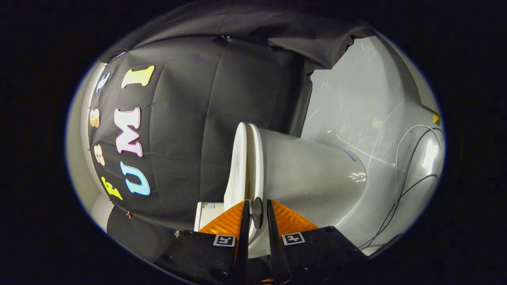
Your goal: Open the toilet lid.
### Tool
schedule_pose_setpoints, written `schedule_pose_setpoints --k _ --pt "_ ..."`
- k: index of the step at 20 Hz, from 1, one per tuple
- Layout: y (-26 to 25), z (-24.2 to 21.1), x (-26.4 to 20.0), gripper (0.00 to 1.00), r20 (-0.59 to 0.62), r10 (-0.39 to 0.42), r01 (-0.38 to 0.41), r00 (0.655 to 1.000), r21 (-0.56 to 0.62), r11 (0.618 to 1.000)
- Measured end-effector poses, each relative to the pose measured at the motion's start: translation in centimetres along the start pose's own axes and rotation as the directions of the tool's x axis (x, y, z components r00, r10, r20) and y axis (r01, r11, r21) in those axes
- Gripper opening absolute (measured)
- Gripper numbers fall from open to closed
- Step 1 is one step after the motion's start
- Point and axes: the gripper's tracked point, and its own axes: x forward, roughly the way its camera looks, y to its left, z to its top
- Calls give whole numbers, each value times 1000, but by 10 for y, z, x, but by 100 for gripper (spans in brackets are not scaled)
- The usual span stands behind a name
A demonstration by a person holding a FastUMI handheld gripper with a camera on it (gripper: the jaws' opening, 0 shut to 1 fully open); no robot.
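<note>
The view is rolled sideways, so the toilet [309, 174] lies across the picture with its bowl stretching away beyond the fingers over a pale, scratched floor [356, 103]. The gripper [256, 211] has its two fingers close together with a narrow gap between them, and in that gap sits the rim edge of the toilet, where a small round bumper [256, 211] shows right between the fingertips. Whether both fingers actually press on the rim cannot be told; they stand just at either side of it. The lid [237, 166] is a thin white slab lying flat against the seat [255, 162], the two touching or nearly so along their length, so the lid is not lifted off the seat. Behind the lid hangs the black cloth wall [190, 130]. Thin cables [404, 178] run across the floor beside the bowl, well apart from the fingers.
</note>
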Motion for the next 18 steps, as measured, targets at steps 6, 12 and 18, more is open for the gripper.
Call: schedule_pose_setpoints --k 6,12,18 --pt "0 2 -3 11 4 -5 5 1000 6 1000" --pt "1 -2 1 11 -15 -4 4 1000 17 1000" --pt "-5 2 -1 5 -12 -14 15 1000 55 998"
